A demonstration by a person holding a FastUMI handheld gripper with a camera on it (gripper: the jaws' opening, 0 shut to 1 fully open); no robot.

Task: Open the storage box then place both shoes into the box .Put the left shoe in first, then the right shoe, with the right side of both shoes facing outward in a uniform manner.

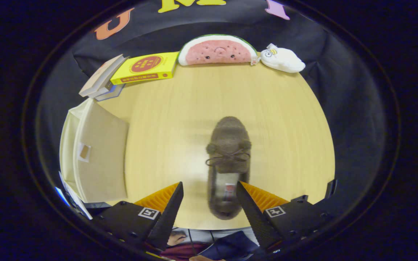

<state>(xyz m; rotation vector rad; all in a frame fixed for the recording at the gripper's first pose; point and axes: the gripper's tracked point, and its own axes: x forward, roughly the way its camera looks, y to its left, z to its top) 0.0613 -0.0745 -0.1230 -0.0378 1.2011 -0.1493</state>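
A fuzzy brown slipper [228,163] with a small bow lies on a pale wooden table [285,119], its heel end sitting between the two spread black fingers of the gripper [209,190] and its toe pointing away beyond them. The fingers stand apart, gripping nothing; whether the right one touches the slipper's side is unclear. To the left of the fingers stands a cream fabric storage box [96,152]; far beyond lie a yellow book [145,67], a watermelon-slice plush [217,50] and a white plush toy [282,59].
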